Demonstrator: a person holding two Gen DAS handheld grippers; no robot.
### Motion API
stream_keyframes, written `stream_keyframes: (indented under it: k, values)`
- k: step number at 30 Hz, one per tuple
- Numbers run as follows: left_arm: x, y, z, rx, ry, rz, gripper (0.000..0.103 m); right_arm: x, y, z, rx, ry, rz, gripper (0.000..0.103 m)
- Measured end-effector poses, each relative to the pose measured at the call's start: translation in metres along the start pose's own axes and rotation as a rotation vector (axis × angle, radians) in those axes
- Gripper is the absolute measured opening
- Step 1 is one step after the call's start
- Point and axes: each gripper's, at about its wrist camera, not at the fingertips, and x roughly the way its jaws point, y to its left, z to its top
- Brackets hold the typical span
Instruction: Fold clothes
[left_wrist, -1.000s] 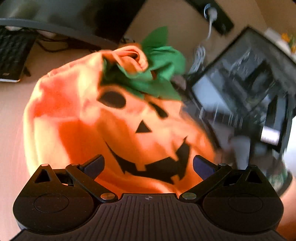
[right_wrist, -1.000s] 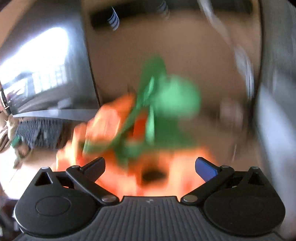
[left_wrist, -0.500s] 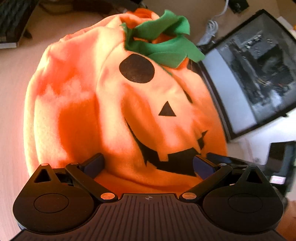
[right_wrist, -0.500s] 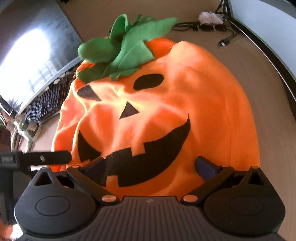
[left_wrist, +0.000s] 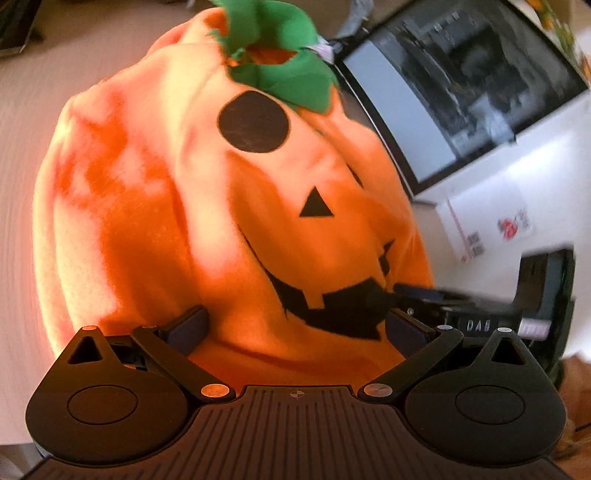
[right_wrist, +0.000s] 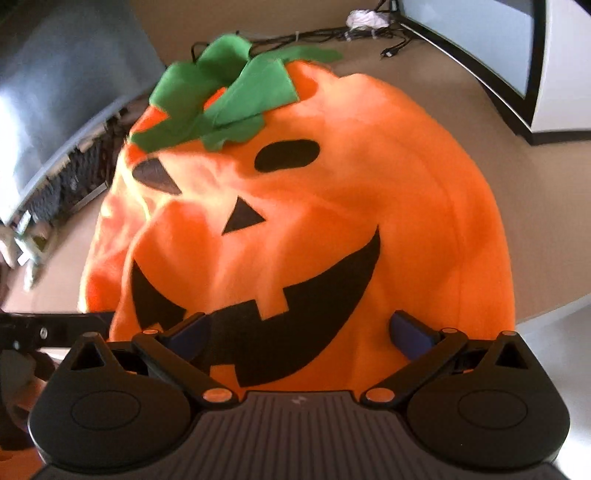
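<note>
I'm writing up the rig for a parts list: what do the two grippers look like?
Both look alike. The left gripper and right gripper have a dark ribbed body, two black rounded housings with triangular cut-outs, black linkage arms on silver rivets, and dark blue jaws. A small round mark sits at the body's top centre. No cables or sleeves show.

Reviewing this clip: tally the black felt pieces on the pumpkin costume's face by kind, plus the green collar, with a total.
On the pumpkin costume:
Eyes: 2, one oval, one partly folded
Nose, black triangle: 1
Mouth, jagged black grin: 1
Green leaf collar: 1
Total: 5
</note>
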Motion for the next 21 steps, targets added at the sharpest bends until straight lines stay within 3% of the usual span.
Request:
stream_keyframes:
  k: [2, 4, 9, 11, 13, 14, 16, 21]
  values:
    - [0.000, -0.002, 0.000, 0.021, 0.001, 0.011, 0.103, 0.004, -0.002, 0.005, -0.009, 0.039, -0.005, 0.103]
    - [-0.001, -0.001, 0.000, 0.017, -0.002, 0.016, 0.103, -0.006, 0.001, 0.017, -0.029, 0.007, -0.016, 0.103]
    - [-0.001, 0.006, 0.007, -0.048, -0.030, 0.025, 0.103, -0.041, 0.052, 0.065, -0.383, -0.297, -0.076, 0.103]
    - [-0.001, 0.007, 0.010, -0.072, -0.047, 0.035, 0.103, -0.036, 0.071, 0.093, -0.503, -0.375, -0.056, 0.103]
    - [-0.004, 0.004, 0.015, -0.092, -0.062, 0.070, 0.103, -0.018, 0.081, 0.119, -0.540, -0.390, -0.017, 0.097]
    - [-0.005, 0.001, 0.017, -0.098, -0.070, 0.086, 0.103, -0.002, 0.083, 0.135, -0.541, -0.366, 0.010, 0.089]
    - [-0.007, -0.007, 0.024, -0.061, -0.081, 0.103, 0.103, 0.030, 0.080, 0.157, -0.518, -0.301, 0.056, 0.082]
    - [-0.001, -0.018, 0.046, -0.028, -0.097, 0.142, 0.103, 0.091, 0.049, 0.158, -0.455, -0.199, 0.032, 0.082]
